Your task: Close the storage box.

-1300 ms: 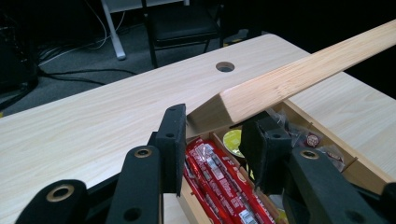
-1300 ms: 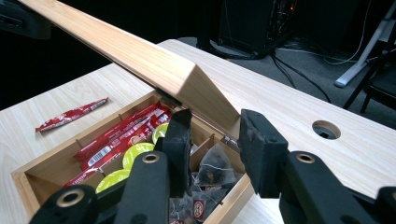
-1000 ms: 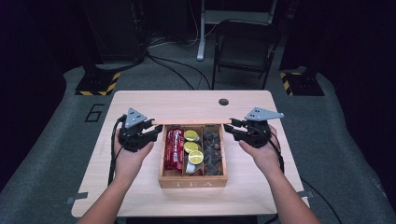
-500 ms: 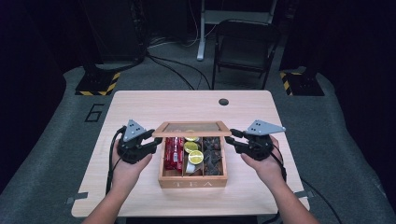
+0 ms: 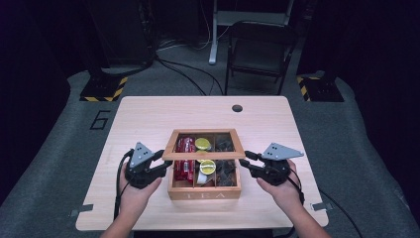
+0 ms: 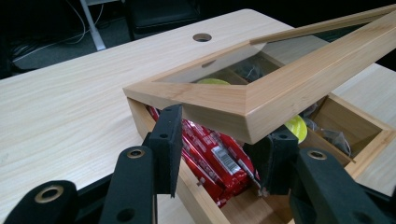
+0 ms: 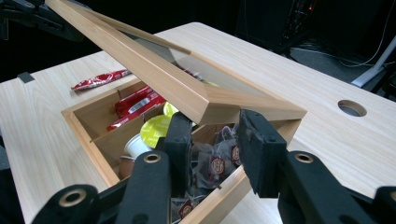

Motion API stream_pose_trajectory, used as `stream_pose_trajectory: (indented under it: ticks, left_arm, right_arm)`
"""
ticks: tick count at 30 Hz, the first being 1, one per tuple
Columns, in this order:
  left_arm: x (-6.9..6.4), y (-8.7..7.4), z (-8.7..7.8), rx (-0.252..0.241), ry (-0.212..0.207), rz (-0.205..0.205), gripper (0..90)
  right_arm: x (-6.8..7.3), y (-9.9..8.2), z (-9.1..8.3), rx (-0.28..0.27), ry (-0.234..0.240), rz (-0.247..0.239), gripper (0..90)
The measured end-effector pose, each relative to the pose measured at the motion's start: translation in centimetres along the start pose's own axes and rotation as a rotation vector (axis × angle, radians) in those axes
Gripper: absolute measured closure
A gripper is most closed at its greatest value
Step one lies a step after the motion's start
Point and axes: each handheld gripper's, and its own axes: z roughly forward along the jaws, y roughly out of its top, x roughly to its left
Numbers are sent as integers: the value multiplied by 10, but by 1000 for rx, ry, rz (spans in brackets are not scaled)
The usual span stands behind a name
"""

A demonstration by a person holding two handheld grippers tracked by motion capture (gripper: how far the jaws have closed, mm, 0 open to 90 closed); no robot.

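A wooden tea box (image 5: 204,192) stands at the table's near middle. Its glass-paned lid (image 5: 203,155) hangs half lowered, hinged at the far wall. My left gripper (image 5: 167,161) is at the lid's near left corner, and its jaws have just been opening. In the left gripper view that lid (image 6: 280,93) corner lies over the two pads (image 6: 168,140) and is not pinched. My right gripper (image 5: 246,162) stands open the same way under the near right corner of the lid (image 7: 154,77). Inside are red packets (image 5: 184,158), yellow-topped capsules (image 5: 207,166) and dark tea bags (image 5: 225,166).
A round cable hole (image 5: 237,107) sits in the table near its far edge. A red sachet (image 7: 100,79) lies just past the box's far wall in the right gripper view. A chair (image 5: 260,49) and cables are on the floor beyond the table.
The lid has swung down from near upright to half lowered. Both grippers have come down and toward the person with it.
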Motion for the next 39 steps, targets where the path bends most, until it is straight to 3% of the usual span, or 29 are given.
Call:
stream_pose_trajectory:
  ticks: [15, 20, 26, 33, 37, 39]
  left_arm:
    - [-7, -25, 2, 17, -9, 15, 571]
    - [-10, -39, 5, 31, -16, 5, 570]
    - [-13, -51, 9, 95, -23, 36, 570]
    - [-13, -59, 11, 111, -41, 25, 564]
    - [-14, -63, 11, 124, -23, 37, 520]
    - [-13, -66, 12, 134, -35, 24, 498]
  right_arm:
    - [10, -22, 0, 18, 3, 11, 638]
    - [14, -34, 4, 57, 13, 10, 616]
    - [19, -43, 5, 111, 28, -8, 614]
    - [21, -51, 6, 121, 30, 22, 596]
    - [24, -54, 9, 133, 26, 7, 577]
    - [23, -57, 9, 142, 37, 1, 570]
